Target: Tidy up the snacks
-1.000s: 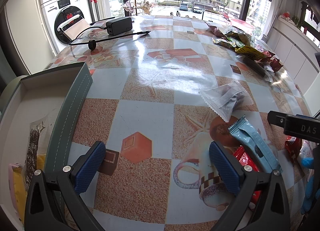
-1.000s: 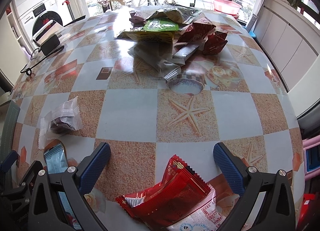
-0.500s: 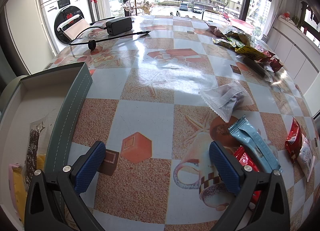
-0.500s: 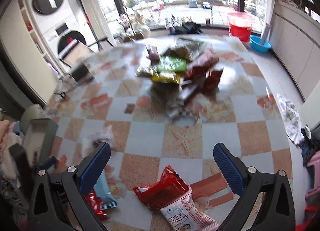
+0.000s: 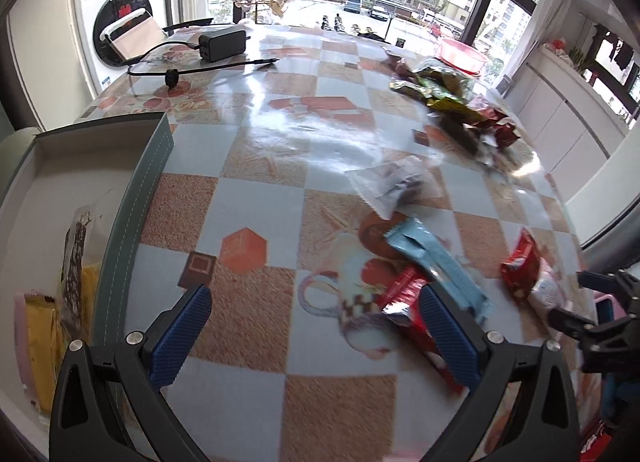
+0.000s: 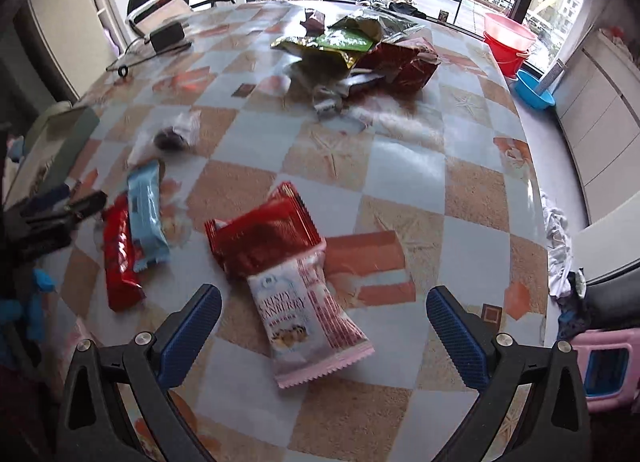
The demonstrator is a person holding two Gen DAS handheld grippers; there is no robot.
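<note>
My left gripper (image 5: pixel 316 332) is open and empty above the table, with a green storage box (image 5: pixel 132 198) at its left that holds a few snack packs (image 5: pixel 74 258). A light blue bar (image 5: pixel 436 262) and a long red bar (image 5: pixel 404 302) lie by its right finger. My right gripper (image 6: pixel 322 334) is open and empty over a white-and-pink cranberry pack (image 6: pixel 304 314) and a red pack (image 6: pixel 264 234). The blue bar (image 6: pixel 146 214) and red bar (image 6: pixel 120 254) lie to its left. A clear pouch (image 6: pixel 172 134) lies farther off.
A heap of snack bags (image 6: pixel 360 50) sits at the far side of the table. A black power adapter (image 5: pixel 222 44) with its cable lies at the far left. The right table edge (image 6: pixel 536 182) drops to the floor, with red and blue basins (image 6: pixel 508 38) beyond.
Both grippers have pulled back and risen, so more of the table shows. The right gripper, low over the red pack before, now stands higher and nearer the table edge. Both stay open.
</note>
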